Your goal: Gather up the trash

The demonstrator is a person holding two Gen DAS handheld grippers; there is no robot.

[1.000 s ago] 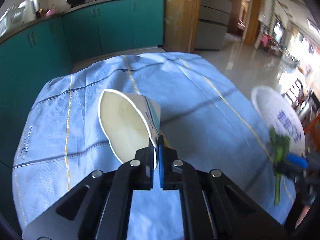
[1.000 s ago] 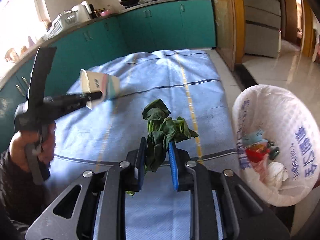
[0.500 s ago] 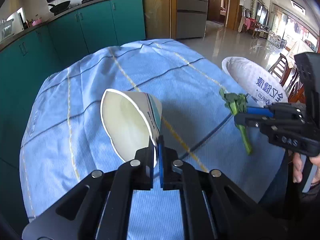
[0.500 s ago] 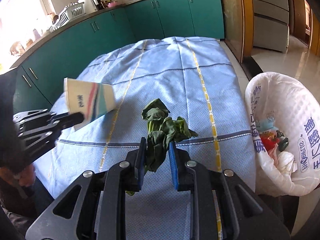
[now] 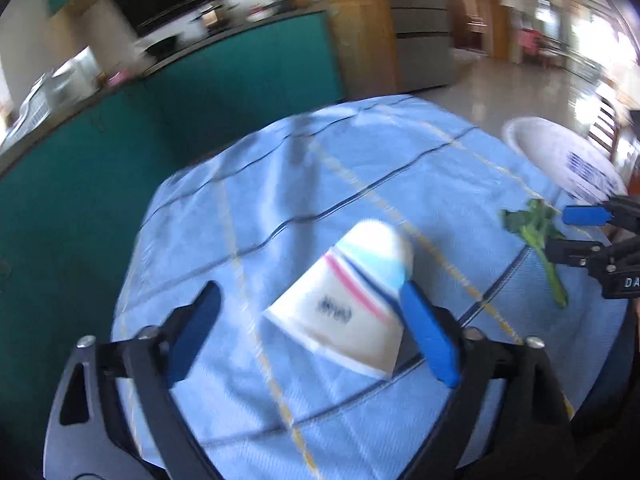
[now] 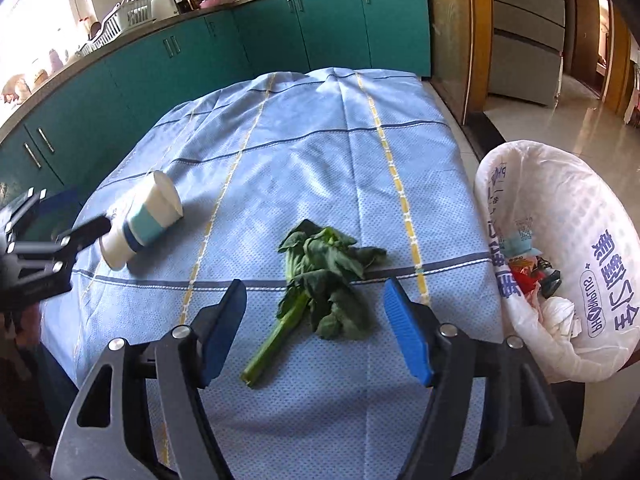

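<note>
Lying on blue cloth (image 6: pixel 320 152): paper cup (image 6: pixel 142 220) left of greens (image 6: pixel 324 272), trash bag (image 6: pixel 560 260) right of greens. Both jaws just opened wide, L gripper (image 5: pixel 316 328) around cup, R gripper (image 6: pixel 316 332) around greens, nothing held.

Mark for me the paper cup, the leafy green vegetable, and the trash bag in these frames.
paper cup (image 6: pixel 141 224), right wrist view, on its striped side wall.
leafy green vegetable (image 6: pixel 324 276), right wrist view, on the bunched leaves.
trash bag (image 6: pixel 600 264), right wrist view, on the printed white inner wall.
</note>
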